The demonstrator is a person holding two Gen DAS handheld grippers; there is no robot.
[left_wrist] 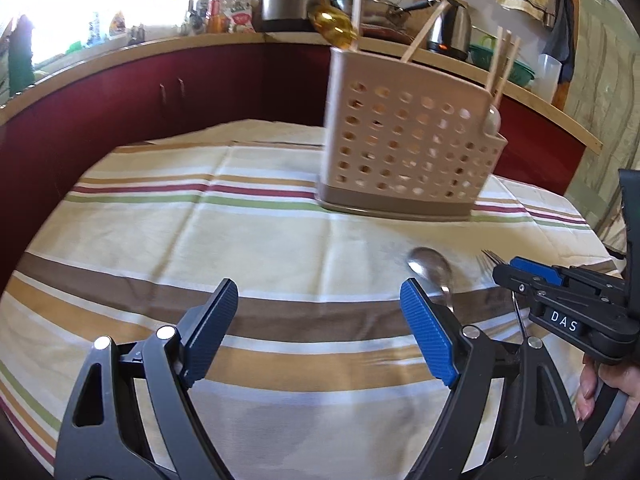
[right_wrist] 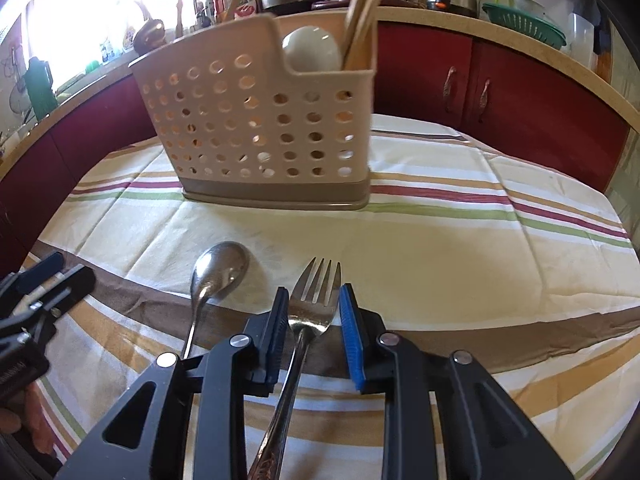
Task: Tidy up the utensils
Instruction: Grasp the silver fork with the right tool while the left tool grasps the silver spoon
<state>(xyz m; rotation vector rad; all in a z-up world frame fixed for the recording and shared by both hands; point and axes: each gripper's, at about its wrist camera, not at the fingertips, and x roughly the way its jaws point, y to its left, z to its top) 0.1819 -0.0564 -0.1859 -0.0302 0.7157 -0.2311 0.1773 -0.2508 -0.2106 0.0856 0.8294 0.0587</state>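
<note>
A beige perforated utensil caddy (left_wrist: 408,148) (right_wrist: 260,128) stands on the striped tablecloth, holding wooden chopsticks (right_wrist: 362,12), an amber spoon (left_wrist: 334,26) and a white spoon (right_wrist: 312,50). A metal spoon (right_wrist: 218,276) (left_wrist: 430,266) and a metal fork (right_wrist: 312,300) lie side by side on the cloth. My right gripper (right_wrist: 313,300) has its pads either side of the fork's neck with small gaps, not clamped. It also shows in the left wrist view (left_wrist: 532,276). My left gripper (left_wrist: 320,296) is open and empty, just left of the spoon.
The table's striped cloth (left_wrist: 200,240) ends at red cabinets (right_wrist: 500,96). The counter behind holds a kettle (left_wrist: 450,26), pots, bottles and a green colander (right_wrist: 524,24). My left gripper shows at the left edge of the right wrist view (right_wrist: 36,292).
</note>
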